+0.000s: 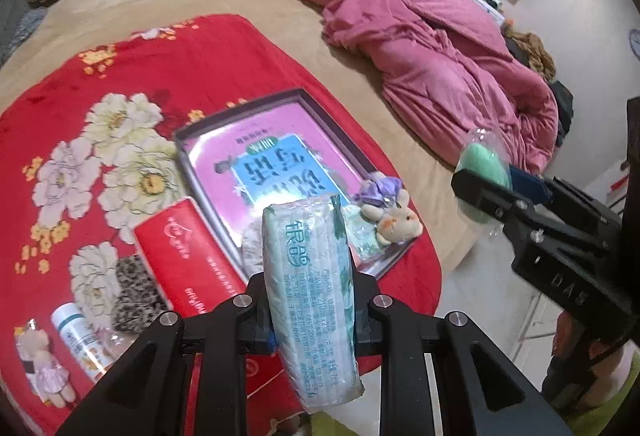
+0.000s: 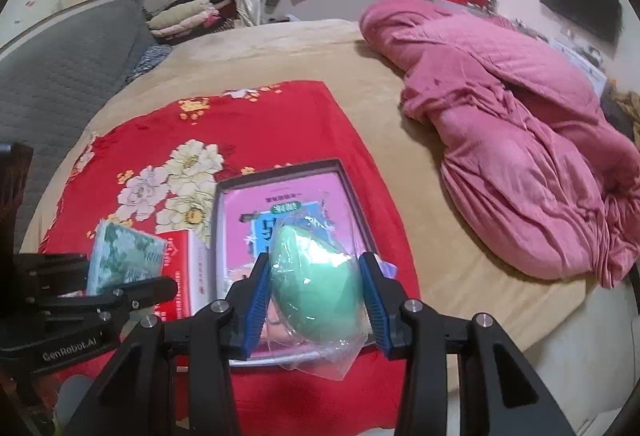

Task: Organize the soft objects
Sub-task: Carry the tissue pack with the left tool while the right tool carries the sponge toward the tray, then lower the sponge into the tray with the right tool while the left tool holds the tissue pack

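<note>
Far left of the left wrist view, near the edge of the red floral cloth [image 1: 168,75]: a small plush doll in a pink dress [image 1: 46,368], a white bottle [image 1: 80,344] just beside it, then a leopard-print soft item [image 1: 134,292]. All lie flat on the cloth.

Next right: a red tissue box [image 1: 188,256], lying alongside the left wall of the shallow grey tray [image 1: 320,115]. The tray bottom is lined with a pink and blue printed sheet.

Centre: my left gripper [image 1: 310,320] pinches a pale green tissue pack [image 1: 312,300], the pack upright between the jaws and raised over the near end of the tray. Pads press both flat faces.

Right of the pack, at the tray's near right corner: a beige plush rabbit [image 1: 396,224] with a purple bow [image 1: 380,189], next to a small wrapped packet [image 1: 362,236].

Further right: my right gripper [image 2: 316,296] clamps a green sponge in clear wrap [image 2: 316,276]; blue pads bear on both sides, loose wrap hanging below. It sits above the tray's near half.

Far right: a pink quilt [image 2: 520,139] heaped on the tan bed cover [image 2: 280,47], well apart from the tray.
</note>
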### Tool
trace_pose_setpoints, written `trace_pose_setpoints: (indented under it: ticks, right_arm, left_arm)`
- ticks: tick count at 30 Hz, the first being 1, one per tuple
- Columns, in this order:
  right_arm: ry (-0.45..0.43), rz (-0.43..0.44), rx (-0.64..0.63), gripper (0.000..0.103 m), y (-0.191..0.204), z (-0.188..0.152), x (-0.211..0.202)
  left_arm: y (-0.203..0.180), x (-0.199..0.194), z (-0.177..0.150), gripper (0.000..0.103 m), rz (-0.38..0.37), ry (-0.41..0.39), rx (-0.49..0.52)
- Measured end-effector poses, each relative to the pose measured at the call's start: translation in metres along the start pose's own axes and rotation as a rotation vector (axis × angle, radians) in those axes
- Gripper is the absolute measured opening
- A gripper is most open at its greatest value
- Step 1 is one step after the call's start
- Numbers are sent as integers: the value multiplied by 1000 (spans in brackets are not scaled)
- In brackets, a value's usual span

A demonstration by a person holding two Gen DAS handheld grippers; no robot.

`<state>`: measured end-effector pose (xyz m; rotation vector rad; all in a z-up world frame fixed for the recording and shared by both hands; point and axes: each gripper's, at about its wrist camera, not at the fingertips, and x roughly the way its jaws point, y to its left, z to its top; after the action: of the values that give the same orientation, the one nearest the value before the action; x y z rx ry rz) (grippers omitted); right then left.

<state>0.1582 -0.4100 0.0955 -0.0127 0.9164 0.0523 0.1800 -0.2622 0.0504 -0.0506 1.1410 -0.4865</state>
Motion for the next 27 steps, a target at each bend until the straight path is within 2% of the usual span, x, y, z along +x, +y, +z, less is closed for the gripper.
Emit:
trace_pose_setpoints:
  ticks: [11, 19, 27]
  right_arm:
    - [51, -28, 25, 44, -24, -10, 20]
    - [92, -29, 16, 44, -27, -16, 33]
    - [136, -18, 0, 44, -22, -23, 55]
  left_arm:
    - [-40, 71, -17, 24, -115, 148, 80]
    - [-45, 128, -18, 24, -56, 244, 105]
    - [-21, 153, -8, 24, -1, 268, 80]
